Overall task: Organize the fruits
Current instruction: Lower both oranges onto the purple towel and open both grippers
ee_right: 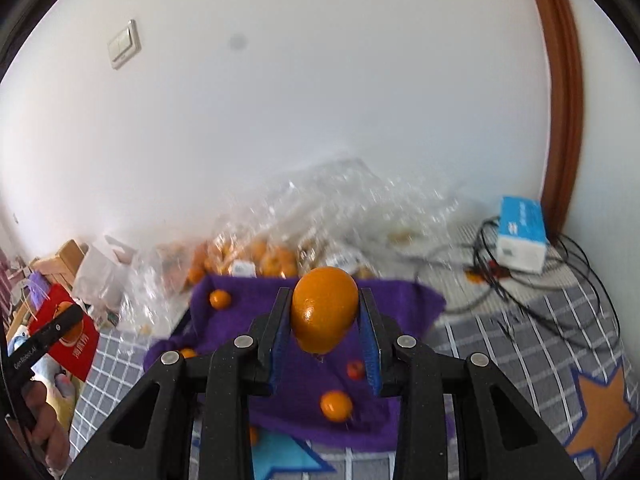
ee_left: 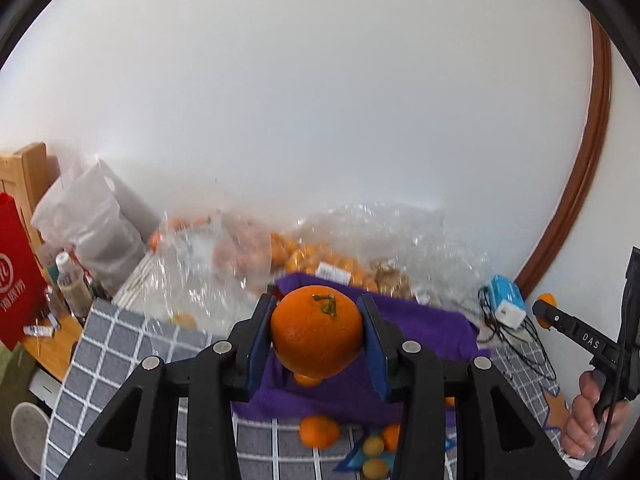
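Both claws are loaded and lifted clear. The left claw [ee_left: 318, 332] pinches a round orange [ee_left: 317, 330] between its blue ribbed pads, stem scar facing the lens at twelve o'clock, gripped across the middle so the waxy, dimpled skin can't roll out. The right claw [ee_right: 325, 316] clamps a smoother, egg-shaped orange [ee_right: 324, 308] the same way, pads on its flanks at nine and three. Below them lies a fuzzy purple cloth [ee_right: 304, 412] on a grey grid-checked cover, with small loose citrus like this one [ee_right: 336, 406] scattered at six o'clock, probably the sorting ground. Behind, at twelve, a crinkly clear plastic bag [ee_left: 320, 248] bulges with more oranges. A blue-and-white box [ee_right: 520, 232] sits with black cables at two o'clock.
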`<state>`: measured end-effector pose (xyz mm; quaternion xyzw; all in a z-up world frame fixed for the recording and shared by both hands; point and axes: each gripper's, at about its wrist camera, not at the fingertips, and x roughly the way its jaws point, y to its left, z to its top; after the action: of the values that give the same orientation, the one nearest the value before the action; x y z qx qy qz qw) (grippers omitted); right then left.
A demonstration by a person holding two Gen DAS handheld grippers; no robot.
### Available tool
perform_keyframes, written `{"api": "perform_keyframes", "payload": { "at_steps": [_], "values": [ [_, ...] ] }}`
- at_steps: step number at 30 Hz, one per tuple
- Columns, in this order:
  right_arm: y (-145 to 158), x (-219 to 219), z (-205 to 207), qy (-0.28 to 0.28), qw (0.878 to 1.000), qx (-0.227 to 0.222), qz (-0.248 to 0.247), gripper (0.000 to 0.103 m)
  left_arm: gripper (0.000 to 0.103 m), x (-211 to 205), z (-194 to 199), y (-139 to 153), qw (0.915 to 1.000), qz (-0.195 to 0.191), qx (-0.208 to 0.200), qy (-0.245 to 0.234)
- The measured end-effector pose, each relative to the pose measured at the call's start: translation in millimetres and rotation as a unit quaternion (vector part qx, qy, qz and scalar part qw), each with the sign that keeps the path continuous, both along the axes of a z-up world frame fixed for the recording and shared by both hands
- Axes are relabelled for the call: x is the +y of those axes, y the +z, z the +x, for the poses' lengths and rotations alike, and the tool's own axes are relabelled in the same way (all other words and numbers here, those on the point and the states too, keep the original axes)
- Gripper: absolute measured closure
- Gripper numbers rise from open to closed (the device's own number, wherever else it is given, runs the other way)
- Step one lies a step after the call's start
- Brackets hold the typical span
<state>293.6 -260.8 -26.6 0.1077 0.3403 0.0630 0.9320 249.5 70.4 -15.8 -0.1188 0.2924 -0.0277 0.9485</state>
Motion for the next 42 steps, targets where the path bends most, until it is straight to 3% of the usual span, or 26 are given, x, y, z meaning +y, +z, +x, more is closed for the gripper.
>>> {"api": "perform_keyframes", "payload": {
  "at_steps": [8,13,19,25,34,37,42],
  "values": [
    [0,1,37,0.007,1.000,-0.007,-0.004,0.071,0.064,-4,39,7,0.9999,-0.009,-0.003,0.009],
    [-38,-3,61,0.020,0.999,0.027,0.004,0.071,0.064,-13,71,-14,0.9996,-0.024,0.013,0.006],
    [-107,-5,91,0.040,0.993,0.112,0.011,0.071,0.064,-21,101,-55,0.9985,-0.021,0.051,0.000],
    [-144,8,104,0.055,0.984,0.165,-0.038,0.071,0.063,-21,117,-93,0.9958,-0.014,0.090,0.006],
    [-156,16,107,0.065,0.978,0.185,-0.067,0.071,0.063,-45,129,-127,0.9893,0.011,0.145,-0.008],
    [-156,13,109,0.065,0.978,0.187,-0.058,0.069,0.063,-52,133,-136,0.9849,0.037,0.169,-0.008],
    [-140,4,106,0.062,0.983,0.167,-0.044,0.064,0.063,-53,138,-148,0.9818,0.040,0.185,-0.008]
  ]
}}
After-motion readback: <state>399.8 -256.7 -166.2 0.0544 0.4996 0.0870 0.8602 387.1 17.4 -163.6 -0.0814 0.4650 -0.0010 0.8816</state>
